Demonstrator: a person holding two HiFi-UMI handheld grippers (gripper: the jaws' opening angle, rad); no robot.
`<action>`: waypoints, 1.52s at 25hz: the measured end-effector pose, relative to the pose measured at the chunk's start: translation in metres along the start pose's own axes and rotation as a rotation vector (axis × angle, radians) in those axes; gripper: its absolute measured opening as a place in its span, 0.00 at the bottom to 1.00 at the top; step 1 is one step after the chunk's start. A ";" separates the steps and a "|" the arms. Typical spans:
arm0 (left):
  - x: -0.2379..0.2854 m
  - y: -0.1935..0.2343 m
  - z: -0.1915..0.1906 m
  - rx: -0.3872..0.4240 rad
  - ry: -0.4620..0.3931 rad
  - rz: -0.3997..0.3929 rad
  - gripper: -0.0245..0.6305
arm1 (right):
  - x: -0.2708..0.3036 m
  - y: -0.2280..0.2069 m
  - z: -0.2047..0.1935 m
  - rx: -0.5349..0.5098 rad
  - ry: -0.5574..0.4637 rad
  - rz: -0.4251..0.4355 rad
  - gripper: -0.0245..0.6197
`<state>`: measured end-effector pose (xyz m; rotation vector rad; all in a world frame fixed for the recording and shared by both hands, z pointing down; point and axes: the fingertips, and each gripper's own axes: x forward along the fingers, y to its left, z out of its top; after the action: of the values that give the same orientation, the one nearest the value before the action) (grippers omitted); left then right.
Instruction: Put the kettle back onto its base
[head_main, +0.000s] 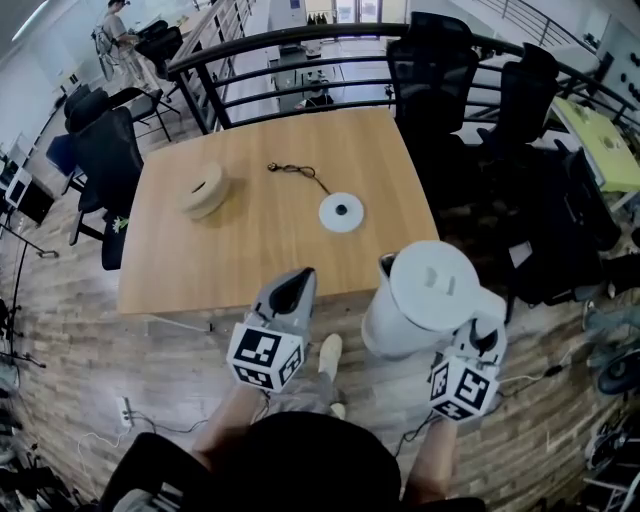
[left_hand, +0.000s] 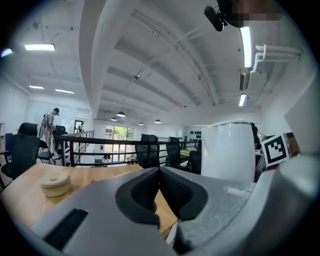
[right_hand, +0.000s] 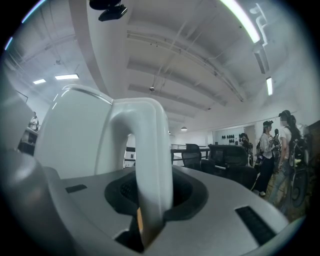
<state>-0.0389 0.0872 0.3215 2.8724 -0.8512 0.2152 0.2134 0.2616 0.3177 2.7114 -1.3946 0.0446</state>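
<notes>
A white kettle hangs in the air off the table's front right corner, held by its handle in my right gripper, which is shut on it. The kettle also shows at the right of the left gripper view. Its round white base lies flat on the wooden table, right of centre, with a dark cord running back from it. My left gripper is shut with nothing in it, at the table's front edge, left of the kettle.
A round tan spool-like object lies on the table's left part, seen too in the left gripper view. Black office chairs and a black railing stand behind the table. More chairs are at the left.
</notes>
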 end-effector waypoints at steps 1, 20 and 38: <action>0.008 0.004 0.002 -0.001 0.003 -0.003 0.03 | 0.008 0.001 0.001 -0.003 -0.004 -0.004 0.16; 0.107 0.082 0.009 -0.035 0.041 -0.004 0.03 | 0.134 0.044 0.007 -0.027 -0.011 0.012 0.16; 0.160 0.170 0.010 -0.055 0.060 0.057 0.03 | 0.244 0.116 0.009 -0.020 -0.051 0.086 0.17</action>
<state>0.0014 -0.1399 0.3548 2.7786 -0.9133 0.2786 0.2614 -0.0044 0.3332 2.6527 -1.5170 -0.0324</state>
